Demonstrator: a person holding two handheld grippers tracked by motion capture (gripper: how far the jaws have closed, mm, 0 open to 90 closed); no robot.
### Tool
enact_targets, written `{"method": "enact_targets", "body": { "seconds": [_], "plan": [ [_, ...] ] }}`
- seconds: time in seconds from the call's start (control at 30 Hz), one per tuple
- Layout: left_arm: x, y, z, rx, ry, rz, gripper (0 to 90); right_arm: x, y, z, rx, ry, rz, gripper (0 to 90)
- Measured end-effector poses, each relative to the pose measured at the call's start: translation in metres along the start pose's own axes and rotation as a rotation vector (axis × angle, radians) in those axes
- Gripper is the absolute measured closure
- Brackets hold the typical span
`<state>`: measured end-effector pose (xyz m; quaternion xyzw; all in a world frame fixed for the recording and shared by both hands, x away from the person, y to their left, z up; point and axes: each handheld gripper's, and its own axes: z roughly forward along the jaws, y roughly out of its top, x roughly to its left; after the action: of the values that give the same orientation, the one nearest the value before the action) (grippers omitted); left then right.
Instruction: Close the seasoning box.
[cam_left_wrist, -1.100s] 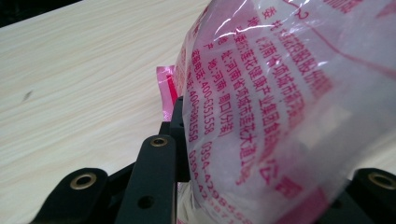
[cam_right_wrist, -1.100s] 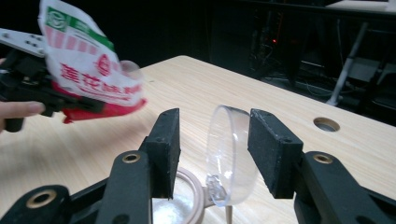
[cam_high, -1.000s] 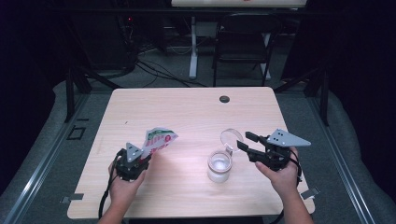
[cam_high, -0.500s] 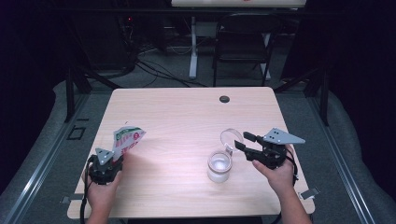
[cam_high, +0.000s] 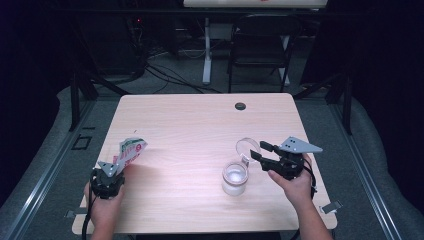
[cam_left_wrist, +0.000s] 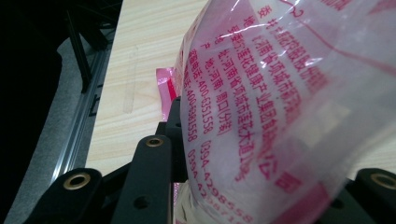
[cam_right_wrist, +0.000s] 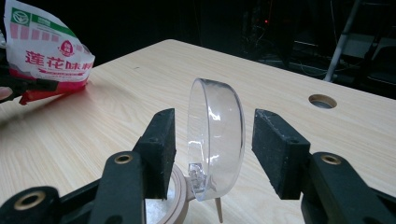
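Holding the packet (cam_high: 128, 152) in your left claw (cam_high: 111, 170), you have it pinched at its lower end, near the bench's (cam_high: 200, 125) left edge and well apart from the jar (cam_high: 235, 178). Those jaws have just eased a little, packet between them. Your right claw (cam_high: 256, 151) stands wide around the jar's raised clear lid (cam_right_wrist: 215, 140), pads not touching it. Judged step: packet set aside, jar open. Next calls for closing the lid squarely without tipping the jar.
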<state>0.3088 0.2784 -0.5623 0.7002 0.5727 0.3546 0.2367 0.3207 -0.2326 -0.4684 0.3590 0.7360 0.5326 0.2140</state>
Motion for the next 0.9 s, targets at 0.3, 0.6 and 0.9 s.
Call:
{"method": "enact_targets", "body": {
  "seconds": [0.3, 0.6, 0.9],
  "plan": [
    [-0.002, 0.001, -0.001, -0.007, -0.020, 0.009, 59.8, -0.002, 0.000, 0.001, 0.013, 0.016, 0.012, 54.6],
    [-0.012, 0.006, -0.007, -0.056, -0.098, 0.012, 32.8, -0.002, 0.000, 0.002, 0.015, 0.013, 0.014, 58.2],
    [-0.014, 0.009, -0.015, -0.107, -0.156, -0.001, 25.4, -0.002, 0.000, 0.002, 0.013, 0.013, 0.013, 62.7]
  ]
}}
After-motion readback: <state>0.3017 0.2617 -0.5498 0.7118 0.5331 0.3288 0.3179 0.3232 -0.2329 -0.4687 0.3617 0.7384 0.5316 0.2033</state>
